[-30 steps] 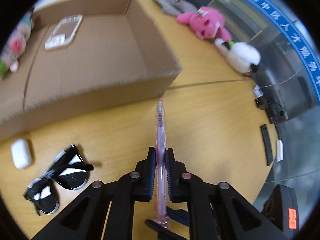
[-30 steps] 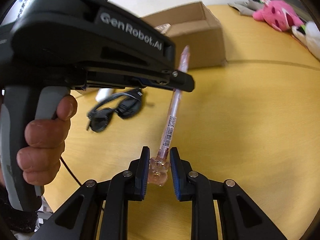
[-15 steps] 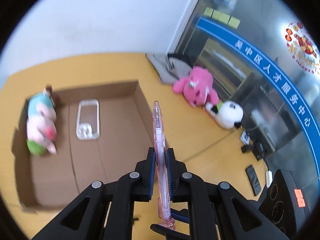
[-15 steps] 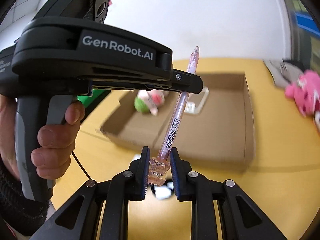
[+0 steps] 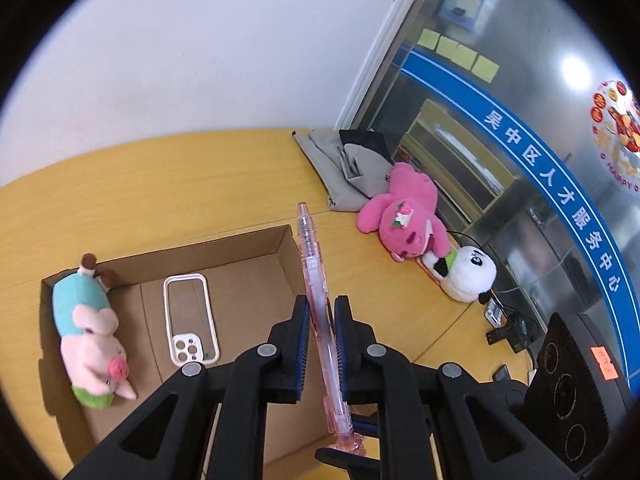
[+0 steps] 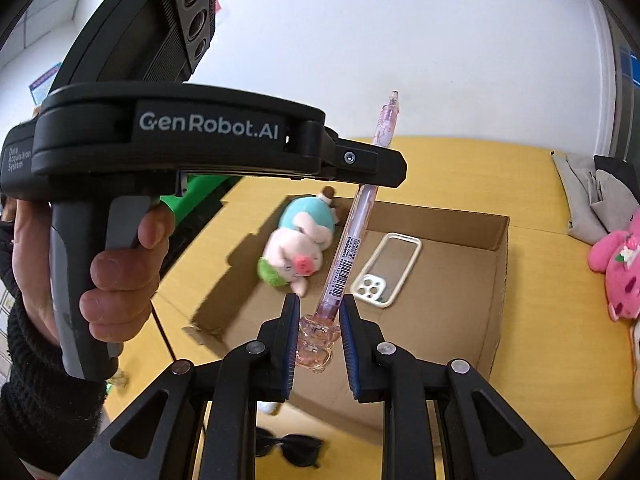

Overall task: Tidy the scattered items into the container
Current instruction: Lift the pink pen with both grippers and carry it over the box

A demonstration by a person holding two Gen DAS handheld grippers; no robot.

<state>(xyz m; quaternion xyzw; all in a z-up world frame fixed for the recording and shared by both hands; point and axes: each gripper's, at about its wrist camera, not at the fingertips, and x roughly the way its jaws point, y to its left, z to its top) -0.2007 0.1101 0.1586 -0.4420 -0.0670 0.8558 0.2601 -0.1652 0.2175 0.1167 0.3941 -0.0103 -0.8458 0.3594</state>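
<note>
i have the left gripper [image 5: 321, 322] with its jaws pinching the pink pen [image 5: 316, 300] around mid-barrel, the pen pointing up and away over the cardboard box [image 5: 248, 280]. in the right wrist view my right gripper [image 6: 319, 322] has its jaws close around the clear bear-shaped cap at the pen's lower end; the left pad touches the cap, and i cannot tell whether the right pad presses it or stands just off.

taking the cardboard box as my landmark: the pen is held in the air above its near right part, not resting on anything. inside the box, the pig plush [image 5: 90, 336] lies along the left wall, and the clear phone case [image 5: 190, 320] lies flat on the floor just right of it. outside the box, on the tabletop [image 5: 160, 184] to the right, sit a pink plush [image 5: 404, 220] and a panda plush [image 5: 470, 276], with grey cloth [image 5: 340, 168] behind them. near the box's front edge, in the right wrist view, sunglasses [image 6: 292, 450] lie on the tabletop. my hand [image 6: 100, 272] grips the left gripper's handle.
</note>
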